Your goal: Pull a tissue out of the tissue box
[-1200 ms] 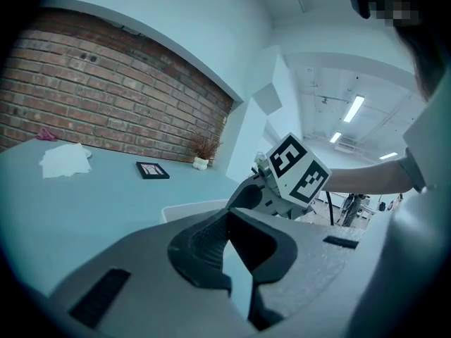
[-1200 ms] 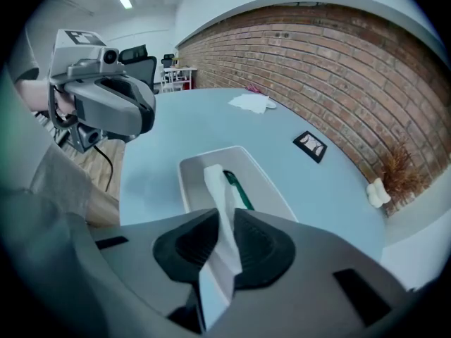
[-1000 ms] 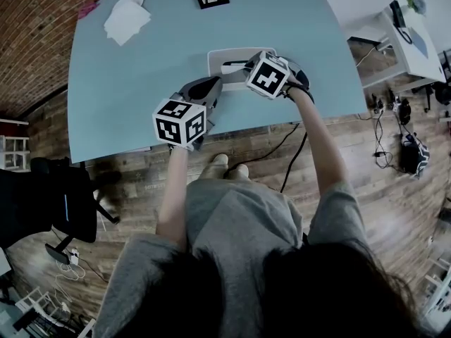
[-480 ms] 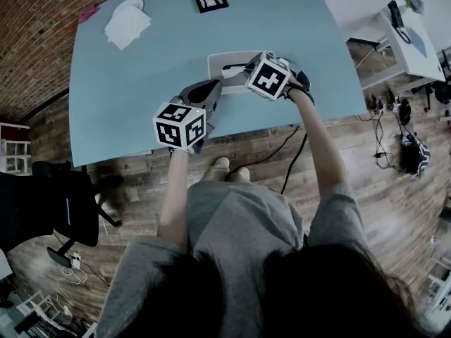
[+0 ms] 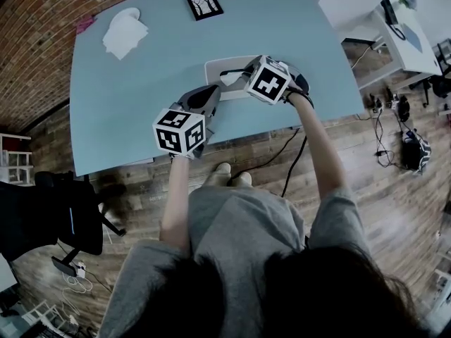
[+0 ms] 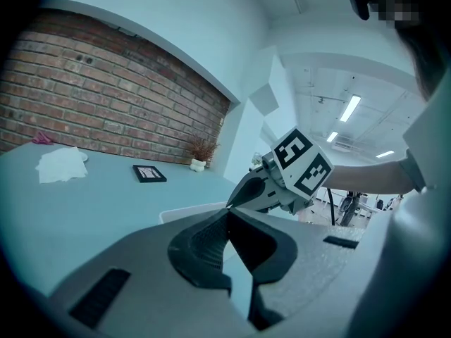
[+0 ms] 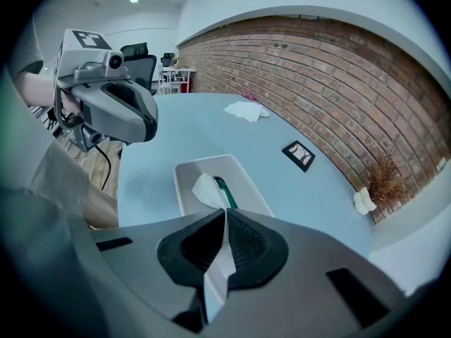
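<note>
Very little has changed over the last second. The right gripper (image 7: 224,213) has kept its place over the tissue box (image 7: 243,174), and its fingers (image 7: 246,241) are still closed. They pinch the tissue (image 7: 204,189), which rises out of the slot in the top of the box and runs on as a white strip between the pads. In the head view only the framing has shifted slightly; the gripper and box sit as they did relative to each other.

The left gripper (image 6: 227,211) has also held still, at about 7 o'clock from the box and just beside it, above the near edge of the counter (image 5: 141,90). Its fingers (image 6: 204,241) are closed tip to tip with nothing between them. It is not touching the box.

For the task, this looks like the grip being settled rather than the pull itself. Most of the tissue is still down in the box, so the drawing-out is still to come. With no gripper holding the box, it could lift along with the tissue.

Elsewhere, a crumpled tissue (image 5: 125,32) lies towards the counter's 10 o'clock corner. A picture frame (image 5: 205,5) lies near the counter's 12 o'clock edge, and both are well apart from the work.
</note>
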`<state>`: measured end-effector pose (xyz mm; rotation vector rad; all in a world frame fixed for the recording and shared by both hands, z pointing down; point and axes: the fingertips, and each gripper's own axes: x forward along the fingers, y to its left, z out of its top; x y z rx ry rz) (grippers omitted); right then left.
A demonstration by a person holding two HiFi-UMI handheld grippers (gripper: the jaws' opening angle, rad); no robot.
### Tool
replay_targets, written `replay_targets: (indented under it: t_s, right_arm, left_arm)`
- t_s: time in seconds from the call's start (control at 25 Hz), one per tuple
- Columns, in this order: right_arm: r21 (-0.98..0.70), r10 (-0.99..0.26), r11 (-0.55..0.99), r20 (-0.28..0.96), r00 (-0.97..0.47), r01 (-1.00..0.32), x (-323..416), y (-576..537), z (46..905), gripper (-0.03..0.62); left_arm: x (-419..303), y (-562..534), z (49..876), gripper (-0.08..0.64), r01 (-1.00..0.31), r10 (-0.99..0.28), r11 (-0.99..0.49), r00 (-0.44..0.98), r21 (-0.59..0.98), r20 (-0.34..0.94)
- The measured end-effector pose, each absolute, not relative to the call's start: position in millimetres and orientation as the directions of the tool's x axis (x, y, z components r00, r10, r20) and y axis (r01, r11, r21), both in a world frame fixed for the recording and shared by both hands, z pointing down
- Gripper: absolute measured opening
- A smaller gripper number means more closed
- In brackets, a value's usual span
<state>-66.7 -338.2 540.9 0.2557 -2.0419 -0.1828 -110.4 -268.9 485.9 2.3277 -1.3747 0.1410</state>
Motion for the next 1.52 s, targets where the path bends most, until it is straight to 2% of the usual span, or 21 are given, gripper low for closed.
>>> replay_targets:
  t_s: [1.52]
  right_arm:
    - [0.276, -0.358, 0.933, 0.763, -0.538, -0.23, -48, -322, 487, 0.003]
  left_arm:
    - [-97, -261, 457, 0.003, -0.829, -0.795, -0.492, 0.552, 0.264, 0.251]
